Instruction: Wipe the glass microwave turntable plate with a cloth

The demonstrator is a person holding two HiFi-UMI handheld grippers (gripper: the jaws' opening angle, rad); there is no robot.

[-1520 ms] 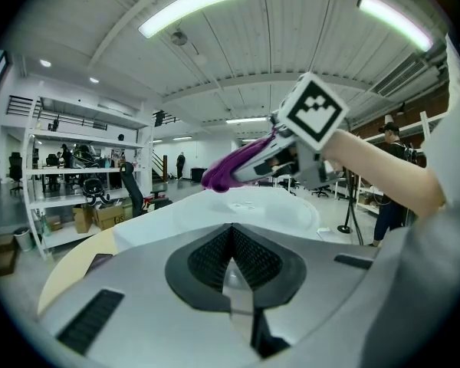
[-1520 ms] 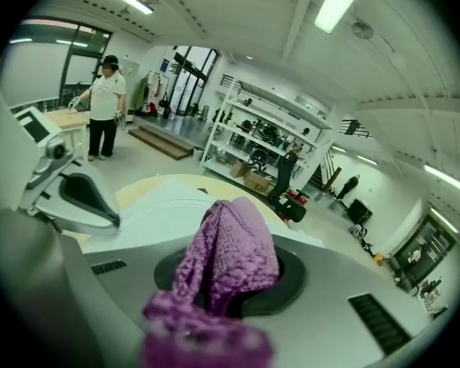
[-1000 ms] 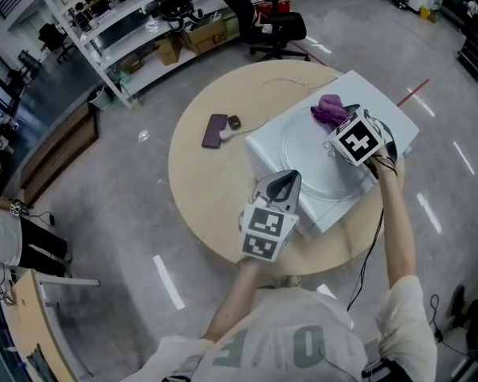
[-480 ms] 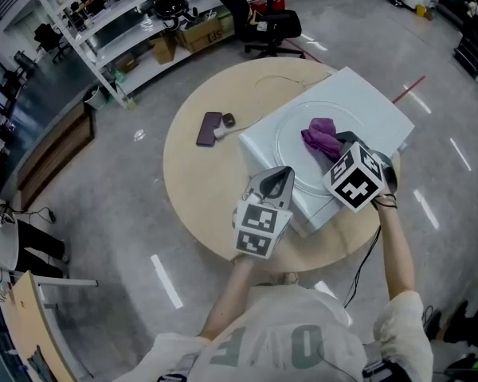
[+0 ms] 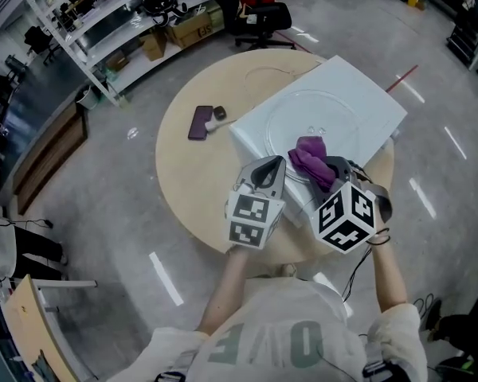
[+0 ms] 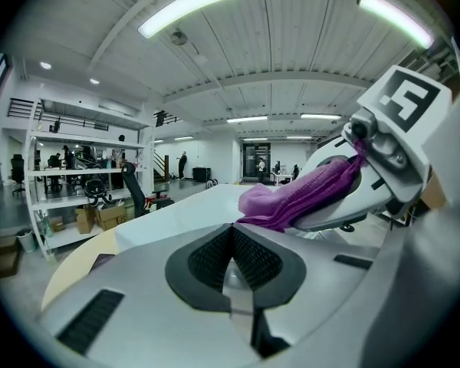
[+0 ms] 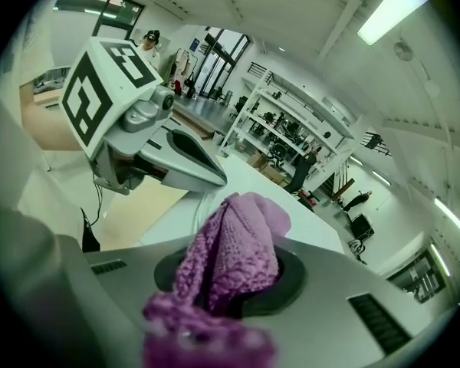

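The round bench [image 5: 190, 193] carries a white box [image 5: 366, 106] on its right half. The glass turntable plate [image 5: 303, 111] lies flat on the box's top, with its near rim close to the box's near edge. The purple cloth [image 5: 309, 156] rests on the near part of the plate, bunched up and pinched in the right tongs [image 5: 325, 168], with a loose tail hanging back over them. The left tongs [image 5: 274, 168] are closed on nothing. Their tip is at the plate's near-left rim, but I cannot tell whether it touches.

The main risk, as I judge it, is the plate sliding. It sits loose on a smooth top and nothing grips it, so a hard stroke toward the near side could push it over the box's edge. The cloth is also held as a thick wad, so it may work free or roll aside, and hard tong tips would then scrape the glass. A phone [image 5: 200, 122] lies well apart at far left, out of harm's way.
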